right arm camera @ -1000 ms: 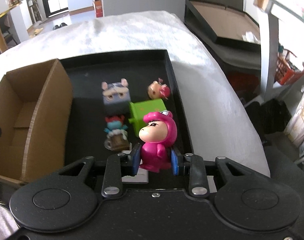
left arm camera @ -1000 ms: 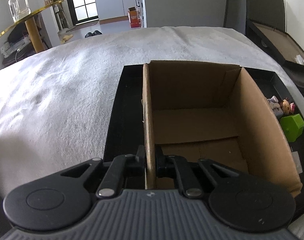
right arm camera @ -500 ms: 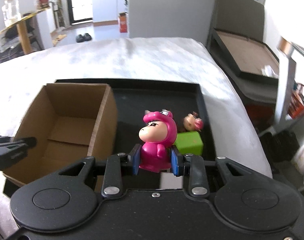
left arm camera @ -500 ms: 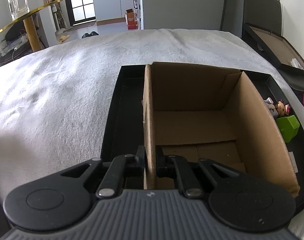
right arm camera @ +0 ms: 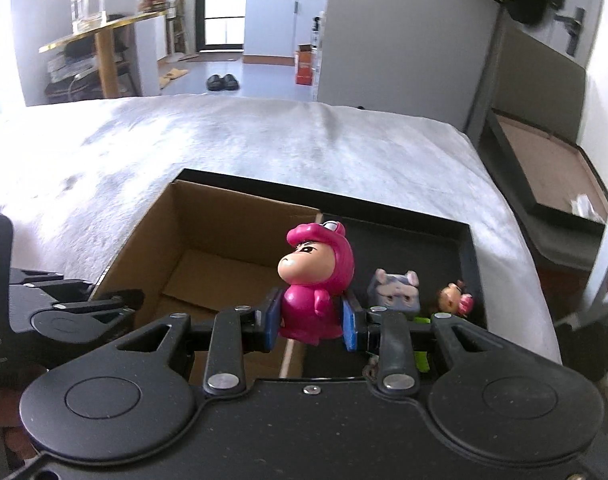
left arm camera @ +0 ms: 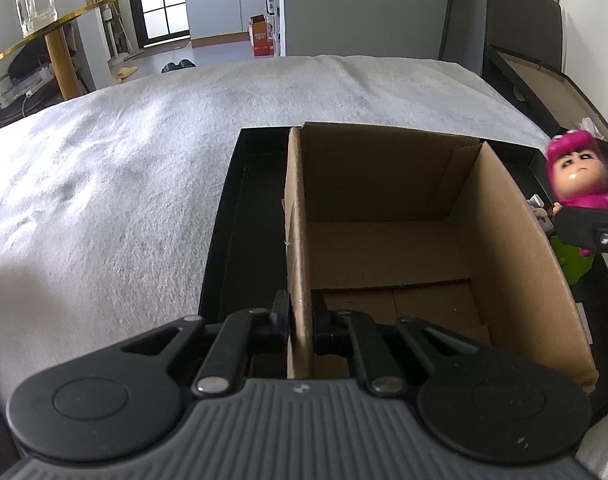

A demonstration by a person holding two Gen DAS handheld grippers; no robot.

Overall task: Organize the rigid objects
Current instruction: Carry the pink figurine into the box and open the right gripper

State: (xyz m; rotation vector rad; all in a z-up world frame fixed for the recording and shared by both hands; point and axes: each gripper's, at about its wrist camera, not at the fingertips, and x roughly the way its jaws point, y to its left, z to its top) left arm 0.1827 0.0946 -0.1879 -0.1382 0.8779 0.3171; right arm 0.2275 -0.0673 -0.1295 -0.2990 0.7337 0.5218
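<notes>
An open, empty cardboard box [left arm camera: 388,248] stands in a black tray [left arm camera: 231,216] on a white cloth. My left gripper [left arm camera: 300,320] is shut on the box's left wall near its front corner. My right gripper [right arm camera: 312,322] is shut on a pink hooded figurine [right arm camera: 316,280], held upright above the box's right wall [right arm camera: 291,348]. The figurine [left arm camera: 576,176] shows at the right edge of the left wrist view, above the box's right wall. The left gripper [right arm camera: 103,304] shows at the left of the right wrist view.
In the tray right of the box sit a grey-blue cube figure [right arm camera: 394,292], a small pink-bowed figure [right arm camera: 454,300] and a green block [left arm camera: 574,264]. A dark framed board [right arm camera: 544,168] lies off the bed's right side. A gold-edged side table [left arm camera: 51,36] stands far left.
My right gripper has lifted the pink figurine and carried it left, from over the tray's toys to above the box's right wall. My left gripper still holds the box wall.
</notes>
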